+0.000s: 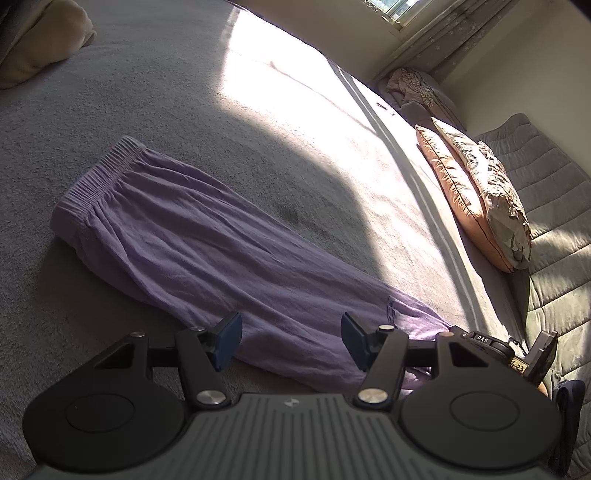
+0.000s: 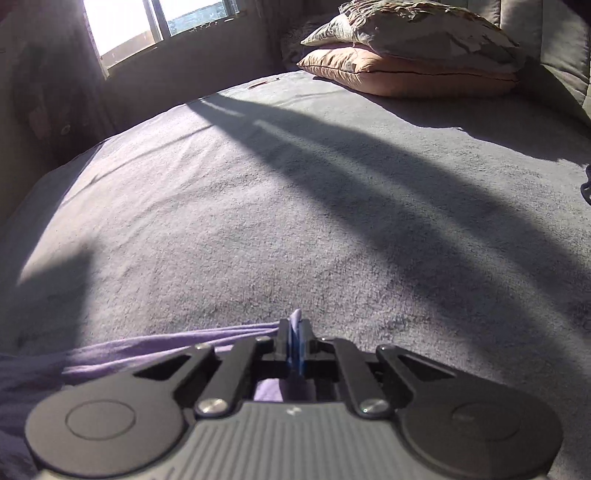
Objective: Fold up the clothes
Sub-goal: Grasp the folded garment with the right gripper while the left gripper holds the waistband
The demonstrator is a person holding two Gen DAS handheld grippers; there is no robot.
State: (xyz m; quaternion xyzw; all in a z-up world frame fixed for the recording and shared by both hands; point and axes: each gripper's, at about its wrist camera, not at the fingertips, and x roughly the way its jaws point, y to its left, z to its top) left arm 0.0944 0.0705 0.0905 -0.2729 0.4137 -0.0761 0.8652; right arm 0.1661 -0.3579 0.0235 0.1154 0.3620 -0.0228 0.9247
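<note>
A lilac garment (image 1: 207, 258) with an elastic waistband lies flat on the grey bed cover (image 1: 184, 110), waistband at the far left, hem toward the lower right. My left gripper (image 1: 291, 341) is open, its blue pads just above the garment's near edge by the hem. My right gripper (image 2: 294, 349) is shut on a bunched corner of the lilac garment (image 2: 177, 341), which trails off to the left. Part of the right gripper shows at the hem in the left wrist view (image 1: 517, 350).
Two stacked pillows (image 1: 476, 199) lie at the bed's right side beside a grey quilted cover (image 1: 546, 221). A beige blanket (image 1: 40, 44) sits at the far left. A window (image 2: 155, 22) and curtain stand beyond the bed. Bright sunlight crosses the cover.
</note>
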